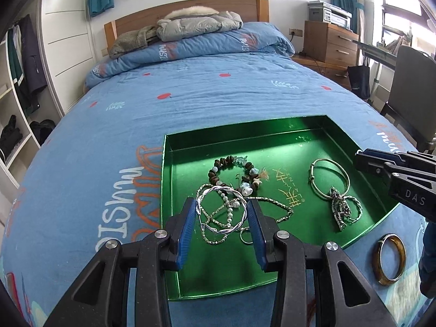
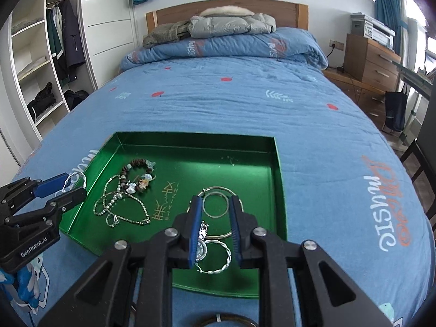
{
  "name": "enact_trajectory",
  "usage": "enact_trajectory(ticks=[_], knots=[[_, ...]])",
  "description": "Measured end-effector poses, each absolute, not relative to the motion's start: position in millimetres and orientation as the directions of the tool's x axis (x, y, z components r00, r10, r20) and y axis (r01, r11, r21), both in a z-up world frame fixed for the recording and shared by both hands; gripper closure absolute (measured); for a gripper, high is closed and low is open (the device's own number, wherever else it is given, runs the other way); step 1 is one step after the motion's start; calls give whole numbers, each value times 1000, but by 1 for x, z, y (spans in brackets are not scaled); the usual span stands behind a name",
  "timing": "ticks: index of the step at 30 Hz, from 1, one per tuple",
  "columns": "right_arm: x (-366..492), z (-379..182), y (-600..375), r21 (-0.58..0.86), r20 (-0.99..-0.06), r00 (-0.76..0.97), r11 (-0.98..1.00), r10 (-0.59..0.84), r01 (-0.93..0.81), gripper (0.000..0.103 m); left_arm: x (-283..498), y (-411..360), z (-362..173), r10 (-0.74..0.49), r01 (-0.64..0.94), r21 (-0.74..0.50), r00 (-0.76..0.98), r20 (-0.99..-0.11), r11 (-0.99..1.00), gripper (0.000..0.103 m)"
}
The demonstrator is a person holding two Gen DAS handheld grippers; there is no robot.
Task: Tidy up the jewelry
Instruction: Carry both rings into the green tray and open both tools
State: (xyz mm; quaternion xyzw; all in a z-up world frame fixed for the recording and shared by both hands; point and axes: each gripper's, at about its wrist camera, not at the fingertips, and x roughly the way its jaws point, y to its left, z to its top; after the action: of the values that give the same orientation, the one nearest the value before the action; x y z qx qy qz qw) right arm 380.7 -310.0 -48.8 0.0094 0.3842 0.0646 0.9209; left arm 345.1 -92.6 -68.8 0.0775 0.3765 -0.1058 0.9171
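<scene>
A green tray (image 1: 286, 133) lies on the bed and holds jewelry. My left gripper (image 1: 222, 212) is shut on a twisted silver bangle (image 1: 218, 190) and holds it above the tray's left part; it also shows in the right wrist view (image 2: 65, 188). Below it lie silver chains (image 1: 272, 204) and a brown beaded bracelet (image 1: 231, 160). My right gripper (image 2: 216, 212) is open above a plain silver bangle (image 2: 215, 190), a twisted silver ring (image 2: 218, 267) and a rhinestone piece (image 2: 202, 231). An amber bangle (image 1: 389, 259) lies on the bedspread right of the tray.
The blue bedspread (image 1: 190, 103) stretches back to a folded quilt (image 1: 204, 46) with coats (image 1: 199, 24) on it. An open wardrobe (image 2: 41, 68) stands at the left, a wooden dresser (image 2: 373, 57) and a chair (image 1: 408, 87) at the right.
</scene>
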Motion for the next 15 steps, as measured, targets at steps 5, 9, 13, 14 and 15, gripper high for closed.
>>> enact_trajectory(ticks=[5,9,13,14,15], knots=[[412,-82,-306,79,-779,614,991,129,-107,84,358,-98,-86,-112,250,82,674,-730,965,65],[422,-98,-303,59,-810,576,993,110,-107,84,363,-99,-94,-105,248,86,665,-740,965,65],[423,-103,-300,44,-813,573,993,101,-113,84,366,-98,-103,-101,242,78,648,-755,967,65],[423,-103,-299,41,-814,573,992,100,-116,84,366,-98,-106,-100,241,77,643,-759,968,65],[422,-103,-299,37,-813,574,992,99,-118,84,366,-98,-108,-99,240,76,639,-763,968,65]])
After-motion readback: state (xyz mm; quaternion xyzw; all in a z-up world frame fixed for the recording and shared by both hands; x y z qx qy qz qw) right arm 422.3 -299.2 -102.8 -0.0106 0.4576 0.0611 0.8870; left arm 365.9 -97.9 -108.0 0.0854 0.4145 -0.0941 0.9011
